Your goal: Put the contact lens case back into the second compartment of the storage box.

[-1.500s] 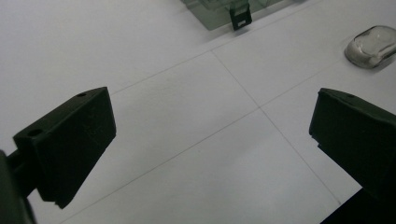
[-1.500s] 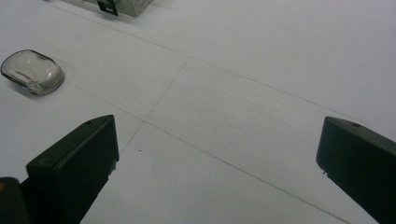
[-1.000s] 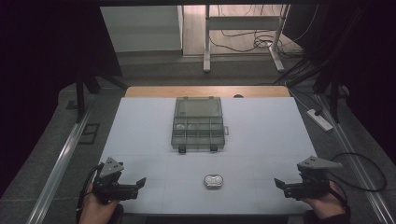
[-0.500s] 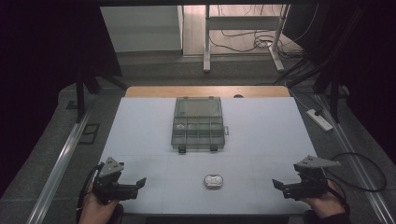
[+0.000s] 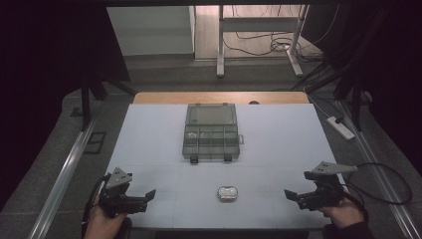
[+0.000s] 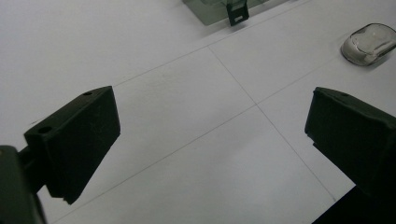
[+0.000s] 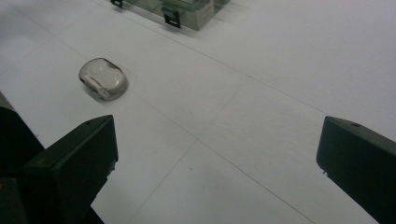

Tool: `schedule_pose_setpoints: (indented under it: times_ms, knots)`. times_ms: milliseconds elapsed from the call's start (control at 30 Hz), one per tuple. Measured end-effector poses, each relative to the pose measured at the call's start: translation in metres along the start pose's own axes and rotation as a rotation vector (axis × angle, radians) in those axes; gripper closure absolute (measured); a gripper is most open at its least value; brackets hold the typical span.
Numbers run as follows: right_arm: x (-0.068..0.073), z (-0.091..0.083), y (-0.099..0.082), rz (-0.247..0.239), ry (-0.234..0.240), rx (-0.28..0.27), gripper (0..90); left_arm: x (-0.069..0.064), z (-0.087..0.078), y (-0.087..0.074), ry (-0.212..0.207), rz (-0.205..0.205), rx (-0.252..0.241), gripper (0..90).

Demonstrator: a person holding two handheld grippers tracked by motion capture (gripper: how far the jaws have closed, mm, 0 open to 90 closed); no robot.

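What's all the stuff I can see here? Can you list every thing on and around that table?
Clear grey plastic compartment box: one, smoky grey, lid shut with two dark latches, middle of the table toward the far side.
Small rounded clear plastic case: one, see-through grey, near edge of the table, between the two grippers.
White table top: one, pale with thin grid lines.
White power strip: one, on the floor off the table's right side.
White desk frame: one, on the wooden floor beyond the table, cables under it.
Left gripper: one, black, jaws wide apart, over the near left corner, held in a hand.
Right gripper: one, black, jaws wide apart, near right corner.
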State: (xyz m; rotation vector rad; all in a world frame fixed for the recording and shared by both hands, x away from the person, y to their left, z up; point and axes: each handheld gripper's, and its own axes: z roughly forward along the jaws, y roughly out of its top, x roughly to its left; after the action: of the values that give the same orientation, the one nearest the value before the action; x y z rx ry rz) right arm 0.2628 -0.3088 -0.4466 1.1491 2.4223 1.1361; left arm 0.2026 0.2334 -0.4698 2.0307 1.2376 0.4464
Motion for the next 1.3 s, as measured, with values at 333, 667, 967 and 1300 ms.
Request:
schedule_pose_setpoints:
  times_ms: [333,667,967,1300]
  knots:
    - [0.007,0.012,0.006,-0.064,0.033,0.026,0.0,0.000,0.000,0.000,0.000,-0.002,0.003,3.3]
    - [0.018,0.028,0.017,-0.091,0.077,0.022,0.0,0.000,0.001,0.000,0.002,0.001,0.009,3.5]
    - [0.026,0.043,0.025,-0.116,0.096,0.054,0.0,0.000,0.001,0.000,0.003,0.001,0.010,3.5]
    - [0.039,0.063,0.034,-0.160,0.132,0.109,0.0,0.000,0.001,0.000,0.005,0.000,0.011,3.5]
